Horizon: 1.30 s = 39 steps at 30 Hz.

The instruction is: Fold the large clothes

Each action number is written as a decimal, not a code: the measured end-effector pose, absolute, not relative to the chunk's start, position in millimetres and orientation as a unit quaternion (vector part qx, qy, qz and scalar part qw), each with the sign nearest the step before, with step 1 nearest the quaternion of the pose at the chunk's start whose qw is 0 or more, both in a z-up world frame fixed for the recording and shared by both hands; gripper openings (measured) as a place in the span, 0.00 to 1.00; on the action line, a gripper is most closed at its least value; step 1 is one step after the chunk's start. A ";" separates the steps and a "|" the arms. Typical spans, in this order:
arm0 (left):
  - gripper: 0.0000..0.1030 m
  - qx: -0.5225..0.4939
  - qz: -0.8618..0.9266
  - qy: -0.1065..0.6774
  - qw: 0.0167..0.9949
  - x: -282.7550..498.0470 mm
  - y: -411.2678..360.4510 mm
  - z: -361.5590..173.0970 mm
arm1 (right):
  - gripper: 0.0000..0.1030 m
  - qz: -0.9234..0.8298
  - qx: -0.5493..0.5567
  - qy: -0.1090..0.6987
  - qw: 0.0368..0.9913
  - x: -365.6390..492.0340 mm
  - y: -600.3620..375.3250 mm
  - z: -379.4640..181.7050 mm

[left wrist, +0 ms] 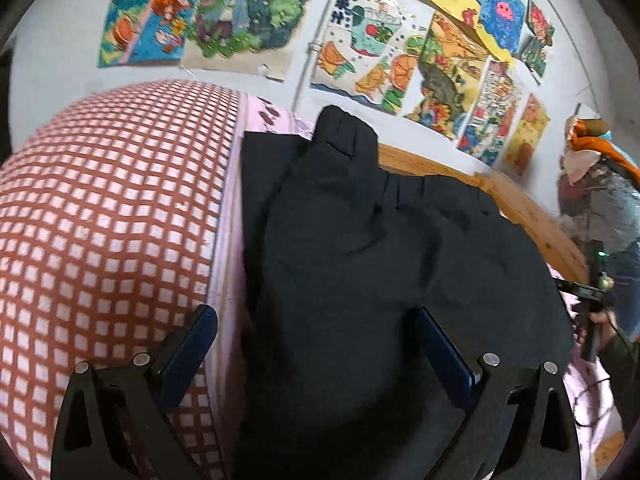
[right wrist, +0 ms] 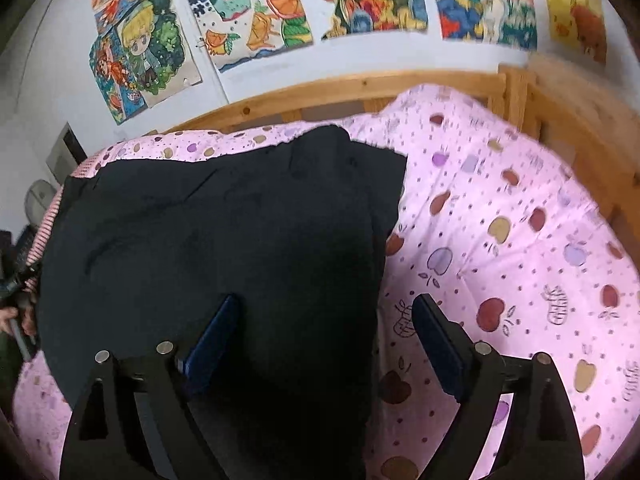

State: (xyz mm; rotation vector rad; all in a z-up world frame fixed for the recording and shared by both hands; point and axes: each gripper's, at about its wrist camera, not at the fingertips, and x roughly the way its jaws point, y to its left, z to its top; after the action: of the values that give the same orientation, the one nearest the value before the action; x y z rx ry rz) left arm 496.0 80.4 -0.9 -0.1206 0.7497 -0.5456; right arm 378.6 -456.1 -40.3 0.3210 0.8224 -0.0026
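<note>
A large black garment (left wrist: 380,248) lies spread on the pink bed sheet; it also shows in the right wrist view (right wrist: 224,232). A ribbed cuff or waistband end (left wrist: 344,128) points toward the wall. My left gripper (left wrist: 316,344) is open, hovering over the garment's near left edge, its left finger over the checked quilt. My right gripper (right wrist: 326,332) is open over the garment's near right edge, its right finger over the bare sheet. The right gripper also shows in the left wrist view at the far right (left wrist: 588,300), the left one at the far left of the right wrist view (right wrist: 16,292).
A red-and-white checked quilt (left wrist: 108,216) is piled left of the garment. The pink apple-print sheet (right wrist: 500,220) covers the bed. A wooden bed rail (right wrist: 360,88) runs along the wall, which is hung with colourful drawings (left wrist: 360,52). Bags and clutter (left wrist: 596,184) stand at the right.
</note>
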 end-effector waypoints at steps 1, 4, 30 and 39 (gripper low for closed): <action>0.97 -0.060 -0.275 0.367 0.887 498.6 78.6 -2.0 | 0.85 0.002 0.163 0.400 0.902 380.0 -459.5 -42.0; 0.97 -0.061 -0.304 0.384 0.870 503.8 70.4 -8.9 | 0.91 0.016 0.189 0.409 0.893 384.9 -468.7 -50.0; 1.00 -0.123 -0.381 0.444 0.801 518.1 60.0 -48.8 | 0.99 0.139 0.273 0.438 0.845 416.8 -433.1 -91.4; 0.92 -0.126 -0.335 0.468 0.808 515.4 44.6 -40.9 | 0.85 0.119 0.280 0.441 0.844 420.6 -422.3 -83.8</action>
State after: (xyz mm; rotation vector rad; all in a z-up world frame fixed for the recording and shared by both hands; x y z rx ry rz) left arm 515.4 44.6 -40.9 -0.2693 0.9999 -0.7174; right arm 420.6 -422.3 -83.8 0.5920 0.9306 0.2507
